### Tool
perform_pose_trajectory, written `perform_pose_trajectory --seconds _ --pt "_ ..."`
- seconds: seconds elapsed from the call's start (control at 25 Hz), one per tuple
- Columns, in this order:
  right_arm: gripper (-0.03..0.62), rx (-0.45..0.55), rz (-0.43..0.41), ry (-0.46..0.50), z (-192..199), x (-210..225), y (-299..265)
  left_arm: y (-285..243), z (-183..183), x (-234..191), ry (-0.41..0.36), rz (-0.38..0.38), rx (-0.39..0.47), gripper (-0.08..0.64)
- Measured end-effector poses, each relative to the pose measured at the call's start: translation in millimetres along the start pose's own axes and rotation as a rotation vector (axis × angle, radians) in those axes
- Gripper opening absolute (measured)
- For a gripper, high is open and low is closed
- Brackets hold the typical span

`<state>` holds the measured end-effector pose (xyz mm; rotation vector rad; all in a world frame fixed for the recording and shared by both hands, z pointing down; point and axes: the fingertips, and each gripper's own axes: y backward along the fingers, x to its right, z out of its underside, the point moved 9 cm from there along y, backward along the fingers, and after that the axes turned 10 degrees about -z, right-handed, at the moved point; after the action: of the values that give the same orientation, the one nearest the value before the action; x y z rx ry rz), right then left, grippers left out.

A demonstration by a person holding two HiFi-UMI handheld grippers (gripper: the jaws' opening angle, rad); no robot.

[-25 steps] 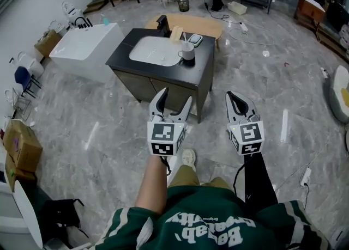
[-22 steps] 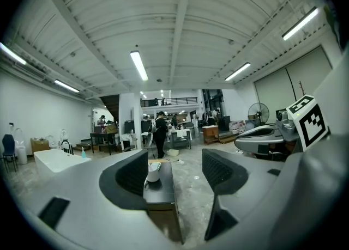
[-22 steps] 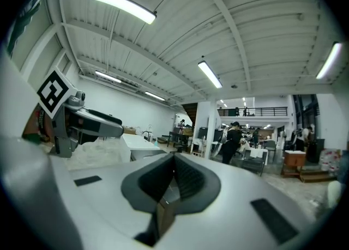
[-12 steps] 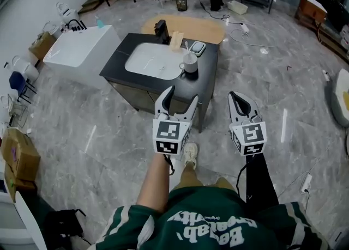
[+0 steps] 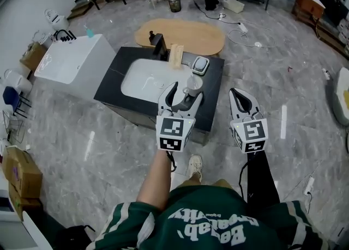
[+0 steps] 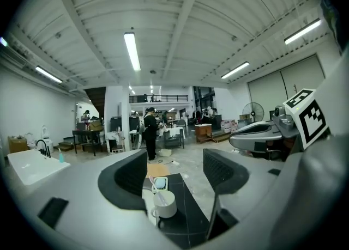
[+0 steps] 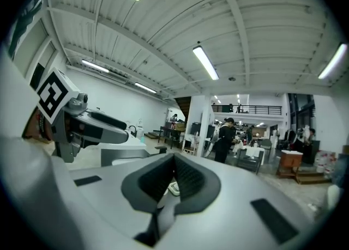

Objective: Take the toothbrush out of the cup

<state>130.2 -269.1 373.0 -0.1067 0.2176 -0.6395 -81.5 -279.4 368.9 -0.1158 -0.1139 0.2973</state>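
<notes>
The left gripper (image 6: 175,174) has its jaws spread wide with nothing between the pads. Seen along those jaws, the white round cup (image 6: 165,204) sits ahead of and below them, apart from both. From the head view this gripper hovers over the near part of the black-topped counter (image 5: 215,107), lined up with the cup, which stands by the right rim of the white inset basin (image 5: 143,80). The right gripper (image 5: 240,97) is off to the side, beyond the counter's right edge and over the marble floor, with its jaws pressed together on nothing.

The toothbrush is too small to pick out with certainty. Going by the task, it is likely in the cup.

The step in hand looks like the approach, since nothing has been touched yet. The next move probably calls for lowering an opened gripper over the cup's mouth. It would then pinch the toothbrush handle above the rim and lift straight up, perhaps with the other gripper steadying the cup so it does not tip.
</notes>
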Motion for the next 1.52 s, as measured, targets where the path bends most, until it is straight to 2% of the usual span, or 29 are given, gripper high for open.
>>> perform_pose_trajectory --seconds 0.24,0.36,0.72,1.2,1.36,1.52 --pt "0.005 0.003 0.031 -0.007 -6.3 29.7 -65.4 -75.5 3.4 -37.8 0.01 0.044 -0.009 0.31" --pt "0.005 -0.011 0.042 -0.019 -2.7 40.0 -89.6 -106.6 16.9 -49.3 0.038 0.074 -0.047 0.314" --pt "0.005 -0.057 0.045 -0.027 8.4 55.0 -118.0 -145.8 54.9 -54.9 0.103 0.141 -0.169 0.314" --pt "0.005 -0.102 -0.01 -0.05 31.1 91.2 -154.4 -200.5 112.5 -53.8 0.265 0.154 -0.354 0.316" --pt "0.005 -0.111 -0.029 -0.062 37.6 110.6 -170.3 -221.0 124.9 -55.7 0.293 0.138 -0.41 0.283" --pt "0.005 -0.119 -0.054 -0.071 47.9 128.2 -186.1 -240.3 142.9 -54.3 0.295 0.127 -0.477 0.281"
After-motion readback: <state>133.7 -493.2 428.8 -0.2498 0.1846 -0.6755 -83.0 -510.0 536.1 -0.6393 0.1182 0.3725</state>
